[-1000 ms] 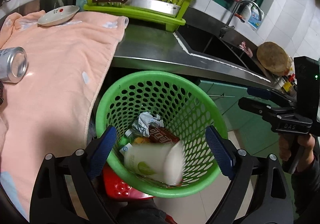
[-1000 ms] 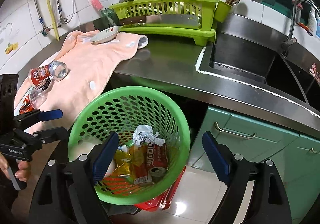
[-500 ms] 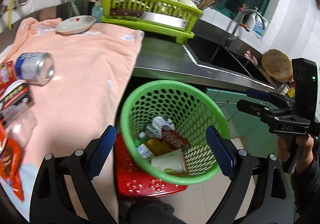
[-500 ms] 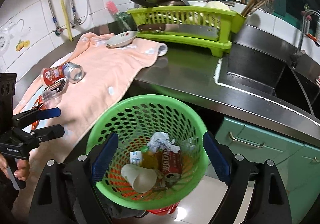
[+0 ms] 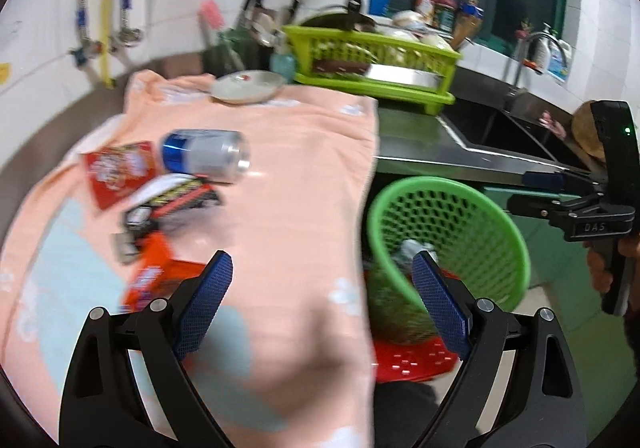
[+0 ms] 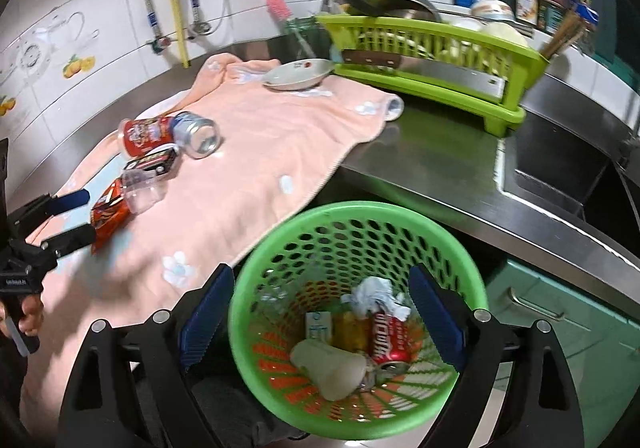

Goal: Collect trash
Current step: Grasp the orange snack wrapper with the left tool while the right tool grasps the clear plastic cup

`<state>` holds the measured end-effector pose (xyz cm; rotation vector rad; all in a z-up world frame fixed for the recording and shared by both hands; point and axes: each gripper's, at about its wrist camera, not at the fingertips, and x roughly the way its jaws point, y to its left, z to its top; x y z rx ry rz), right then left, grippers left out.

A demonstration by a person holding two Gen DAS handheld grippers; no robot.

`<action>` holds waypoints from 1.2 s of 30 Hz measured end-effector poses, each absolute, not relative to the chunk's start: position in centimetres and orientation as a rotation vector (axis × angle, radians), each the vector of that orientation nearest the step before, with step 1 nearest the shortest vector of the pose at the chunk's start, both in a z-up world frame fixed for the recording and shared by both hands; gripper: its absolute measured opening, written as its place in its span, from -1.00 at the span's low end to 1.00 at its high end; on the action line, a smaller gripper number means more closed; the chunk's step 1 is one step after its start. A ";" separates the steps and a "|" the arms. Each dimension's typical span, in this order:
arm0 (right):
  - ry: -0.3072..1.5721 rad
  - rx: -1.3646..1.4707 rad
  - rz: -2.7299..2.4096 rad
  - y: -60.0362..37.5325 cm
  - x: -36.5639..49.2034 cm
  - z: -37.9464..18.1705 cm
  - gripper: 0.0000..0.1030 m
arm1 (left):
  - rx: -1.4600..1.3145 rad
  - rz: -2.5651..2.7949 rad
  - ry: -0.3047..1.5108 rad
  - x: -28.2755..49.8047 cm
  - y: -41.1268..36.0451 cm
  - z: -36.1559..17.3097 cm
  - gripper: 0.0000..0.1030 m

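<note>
The green mesh basket [image 6: 472, 276] stands below the counter edge and holds a paper cup [image 6: 332, 368], a red can [image 6: 386, 340] and crumpled paper [image 6: 376, 298]. My right gripper [image 6: 322, 276] hovers over it, jaws opening, nothing between them. My left gripper [image 5: 320, 268] is open and empty above the peach towel [image 5: 288, 176]. On the towel ahead lie a silver-blue can [image 5: 204, 156], a red wrapper [image 5: 116, 172], a black-red pack [image 5: 176, 200] and an orange wrapper [image 5: 156, 276]. A clear plastic cup [image 6: 140, 188] lies among them.
A green dish rack [image 6: 432, 64] with a cleaver and dishes stands at the back of the steel counter. A plate [image 6: 298, 74] rests on the towel's far end. The sink [image 6: 560, 164] is to the right. A red plastic piece [image 5: 412, 360] lies under the basket.
The paper cup has landed in the basket. Both grippers have swung left, away from the basket; the left one now looks over the towel with its pile of trash.
</note>
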<state>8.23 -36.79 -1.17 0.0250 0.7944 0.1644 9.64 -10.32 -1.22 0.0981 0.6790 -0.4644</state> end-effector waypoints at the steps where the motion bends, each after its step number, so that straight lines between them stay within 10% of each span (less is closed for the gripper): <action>1: 0.795 0.021 0.174 -36.3 8.4 -1.1 0.67 | 0.102 -0.442 0.674 9.6 -9.3 -1.2 0.77; 28: 0.875 -0.015 0.481 -21.2 16.0 -2.7 0.68 | 0.125 -0.351 0.804 14.3 -1.1 -7.0 0.78; 36: 0.903 -0.013 0.531 -18.1 18.2 -3.7 0.68 | 0.106 -0.375 0.797 14.4 -0.2 -7.4 0.21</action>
